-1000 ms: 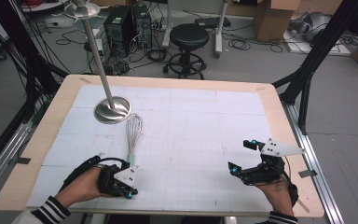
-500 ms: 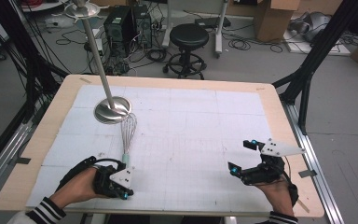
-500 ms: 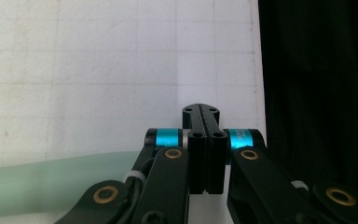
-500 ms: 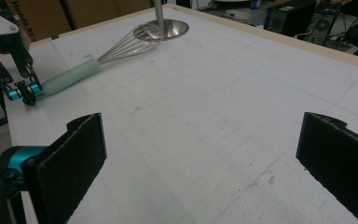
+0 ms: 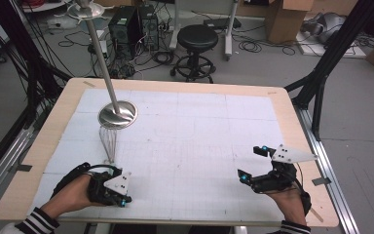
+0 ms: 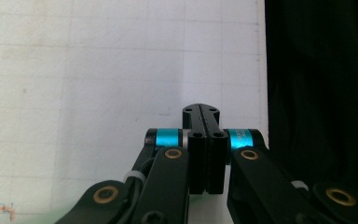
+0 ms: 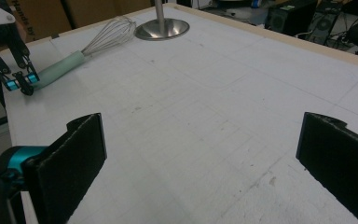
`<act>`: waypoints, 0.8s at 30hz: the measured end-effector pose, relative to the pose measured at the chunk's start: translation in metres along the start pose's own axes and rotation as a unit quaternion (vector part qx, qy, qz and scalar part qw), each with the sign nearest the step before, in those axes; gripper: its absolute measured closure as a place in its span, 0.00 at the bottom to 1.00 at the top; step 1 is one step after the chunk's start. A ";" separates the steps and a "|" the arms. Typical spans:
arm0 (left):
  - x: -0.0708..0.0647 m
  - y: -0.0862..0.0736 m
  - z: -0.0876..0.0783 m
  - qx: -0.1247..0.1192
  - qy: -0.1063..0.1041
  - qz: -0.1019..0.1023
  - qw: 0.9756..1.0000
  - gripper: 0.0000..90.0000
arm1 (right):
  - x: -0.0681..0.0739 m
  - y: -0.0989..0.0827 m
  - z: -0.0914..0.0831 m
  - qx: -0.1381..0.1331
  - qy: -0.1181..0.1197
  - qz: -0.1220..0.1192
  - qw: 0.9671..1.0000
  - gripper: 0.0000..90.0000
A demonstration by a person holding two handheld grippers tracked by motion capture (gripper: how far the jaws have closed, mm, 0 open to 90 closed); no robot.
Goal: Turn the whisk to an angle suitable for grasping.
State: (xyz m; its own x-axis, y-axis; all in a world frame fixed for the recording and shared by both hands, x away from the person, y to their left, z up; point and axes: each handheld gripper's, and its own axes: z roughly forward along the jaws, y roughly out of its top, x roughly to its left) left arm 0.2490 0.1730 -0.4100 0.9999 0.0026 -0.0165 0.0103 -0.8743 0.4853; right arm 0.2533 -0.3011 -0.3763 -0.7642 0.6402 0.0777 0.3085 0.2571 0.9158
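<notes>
A wire whisk (image 5: pixel 108 141) with a mint-green handle (image 7: pixel 58 70) lies on the white mat (image 5: pixel 190 141) at the left. Its wire head reaches the round base of a metal stand (image 5: pixel 118 114). My left gripper (image 5: pixel 123 200) is near the front edge, just past the handle's end. Its jaws are shut with nothing between them, tips (image 6: pixel 200 112) pointing down at the mat. The right gripper view has it (image 7: pixel 21 84) beside the handle's end. My right gripper (image 5: pixel 250 163) rests at the front right, open and empty (image 7: pixel 200 154).
The stand's pole (image 5: pixel 100 53) rises and leans back over the far left of the wooden table (image 5: pixel 175 84). A stool (image 5: pixel 197 39), computer cases, cables and boxes are on the floor behind. A dark frame leg (image 5: pixel 321 73) stands off the right edge.
The whisk has swung left, so its wire head now meets the stand's base. My left gripper has shifted left and toward the front edge. The right gripper has not moved.
</notes>
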 end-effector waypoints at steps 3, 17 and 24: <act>0.001 -0.001 -0.003 -0.008 0.005 -0.002 1.000 1.00 | 0.000 0.000 0.000 0.001 0.000 -0.001 1.000 0.01; 0.005 -0.005 -0.031 -0.042 0.036 -0.012 0.998 1.00 | 0.000 -0.001 0.001 0.003 0.001 -0.001 1.000 0.01; 0.009 -0.009 -0.052 -0.063 0.062 -0.018 0.996 0.99 | -0.001 -0.001 0.002 0.005 0.001 0.000 1.000 0.01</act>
State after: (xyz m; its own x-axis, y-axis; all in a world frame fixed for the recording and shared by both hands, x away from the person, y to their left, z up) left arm 0.2588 0.2063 -0.3691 0.9926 0.0997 0.0689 0.0397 -0.8047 0.5923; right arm 0.2547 -0.3005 -0.3780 -0.7649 0.6394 0.0779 0.3142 0.2649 0.9116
